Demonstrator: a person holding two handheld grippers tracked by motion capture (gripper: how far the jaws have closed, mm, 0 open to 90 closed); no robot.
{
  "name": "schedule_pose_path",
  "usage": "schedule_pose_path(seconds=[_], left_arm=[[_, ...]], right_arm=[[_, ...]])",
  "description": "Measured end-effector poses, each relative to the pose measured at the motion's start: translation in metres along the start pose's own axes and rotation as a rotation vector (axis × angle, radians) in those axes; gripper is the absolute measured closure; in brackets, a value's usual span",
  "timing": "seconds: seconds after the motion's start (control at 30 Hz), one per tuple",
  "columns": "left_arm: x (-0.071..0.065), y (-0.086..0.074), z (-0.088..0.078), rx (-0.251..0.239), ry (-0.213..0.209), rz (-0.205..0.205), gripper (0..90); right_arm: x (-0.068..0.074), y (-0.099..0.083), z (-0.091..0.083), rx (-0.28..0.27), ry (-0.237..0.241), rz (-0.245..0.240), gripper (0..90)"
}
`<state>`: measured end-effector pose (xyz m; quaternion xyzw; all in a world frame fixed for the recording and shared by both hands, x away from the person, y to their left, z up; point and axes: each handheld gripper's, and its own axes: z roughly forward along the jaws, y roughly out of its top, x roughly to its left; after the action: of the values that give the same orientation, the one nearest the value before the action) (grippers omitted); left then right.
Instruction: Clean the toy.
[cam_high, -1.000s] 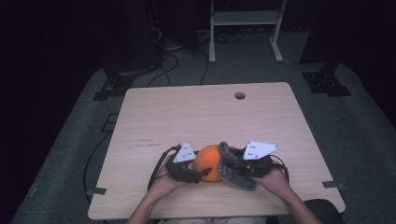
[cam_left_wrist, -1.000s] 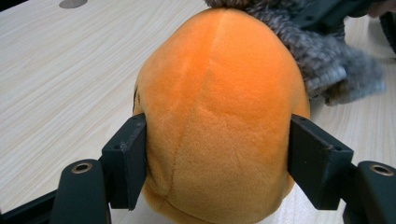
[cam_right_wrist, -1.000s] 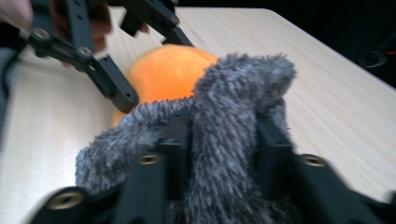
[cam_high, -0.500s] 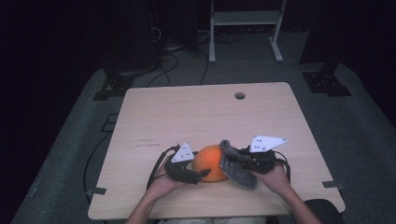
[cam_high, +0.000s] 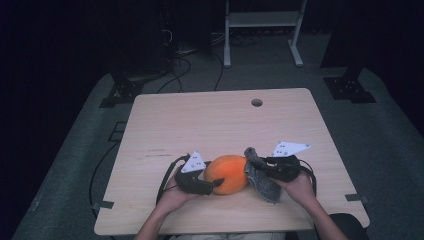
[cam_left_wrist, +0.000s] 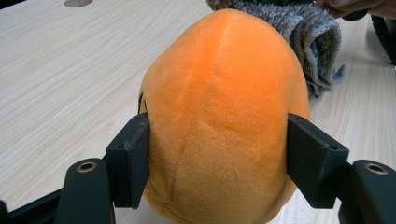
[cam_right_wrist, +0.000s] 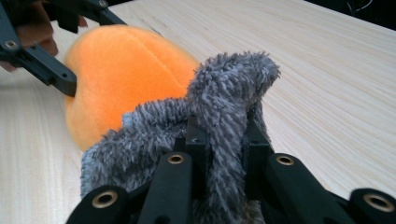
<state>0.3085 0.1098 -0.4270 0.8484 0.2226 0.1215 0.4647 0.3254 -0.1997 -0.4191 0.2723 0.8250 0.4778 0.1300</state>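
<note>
A: Starting at the near edge of the table (cam_high: 165, 130), what is the person doing there?

B: The person is leaning in from the near side, forearms coming up over the edge, and is holding a gripper in each hand. The left gripper (cam_high: 216, 184) is sitting just left of an orange plush toy (cam_high: 227, 173), and the right gripper (cam_high: 250, 165) is sitting just right of it.

A: Is the left gripper actually holding the toy?

B: Yes. In the left gripper view its two black jaws are pressing against the toy's (cam_left_wrist: 219, 116) two sides, one on each flank, and they have just been closing in on it. The toy is resting on the table between the two hands, near the front edge and roughly in the middle of the table's width.

A: And the right one?

B: It is clamping a grey fuzzy cloth (cam_high: 261, 176). In the right gripper view the jaws are standing close together with a fold of the cloth (cam_right_wrist: 224, 121) squeezed between them, and the rest is bunching up over and around them. The cloth is touching the toy's (cam_right_wrist: 126, 74) right side, and part of it is hanging down toward the tabletop.

A: What is lying farther back?

B: The rest of the tabletop is stretching away bare wood, with a small round hole (cam_high: 256, 102) near the far edge. Beyond the table, a white metal frame (cam_high: 262, 20) is standing on the dark floor, with loose cables (cam_high: 190, 55) trailing to its left.
</note>
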Motion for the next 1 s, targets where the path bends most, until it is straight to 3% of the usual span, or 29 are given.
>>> schedule_pose_path(seconds=[0.1, 0.13, 0.27, 0.33, 0.43, 0.5, 0.57, 0.67, 0.77, 0.87, 0.97, 1.0], left_arm=[[0.000, 0.000, 0.000, -0.001, -0.004, 0.004, 30.7], [0.000, 0.000, 0.000, -0.002, -0.008, 0.009, 30.8], [-0.002, -0.001, 0.000, -0.001, -0.010, 0.019, 30.9], [-0.003, -0.001, -0.001, 0.003, -0.010, 0.021, 30.8], [-0.006, 0.001, -0.001, 0.006, -0.009, 0.036, 30.8], [-0.008, 0.002, 0.000, 0.002, -0.008, 0.044, 30.8], [-0.011, 0.003, 0.001, 0.006, 0.002, 0.070, 30.8], [-0.012, 0.003, 0.001, 0.005, 0.005, 0.073, 30.3], [-0.013, 0.003, 0.001, -0.002, 0.001, 0.072, 30.2], [-0.014, 0.003, 0.001, 0.006, -0.002, 0.091, 30.2], [-0.015, 0.004, 0.001, 0.008, -0.001, 0.088, 29.4], [-0.015, 0.004, 0.001, 0.008, -0.001, 0.088, 28.0]], right_arm=[[0.001, 0.002, -0.002, -0.036, 0.029, 0.008, 77.0], [0.006, 0.007, -0.004, -0.096, 0.094, -0.001, 76.9], [0.011, 0.010, 0.000, -0.078, 0.086, -0.035, 76.8], [-0.001, 0.002, 0.002, -0.036, 0.054, 0.015, 76.8], [-0.006, -0.001, 0.000, -0.018, 0.034, 0.028, 76.8], [-0.004, 0.000, -0.003, -0.037, 0.042, 0.030, 76.8], [0.004, 0.007, -0.004, -0.094, 0.088, 0.005, 76.8], [0.006, 0.009, -0.001, -0.083, 0.084, -0.009, 76.7], [-0.005, 0.001, 0.001, -0.029, 0.054, 0.031, 76.7], [-0.010, -0.001, -0.001, -0.019, 0.050, 0.059, 76.7], [-0.001, 0.005, -0.006, -0.088, 0.124, 0.031, 76.6], [-0.001, 0.005, -0.006, -0.088, 0.124, 0.031, 76.6]])
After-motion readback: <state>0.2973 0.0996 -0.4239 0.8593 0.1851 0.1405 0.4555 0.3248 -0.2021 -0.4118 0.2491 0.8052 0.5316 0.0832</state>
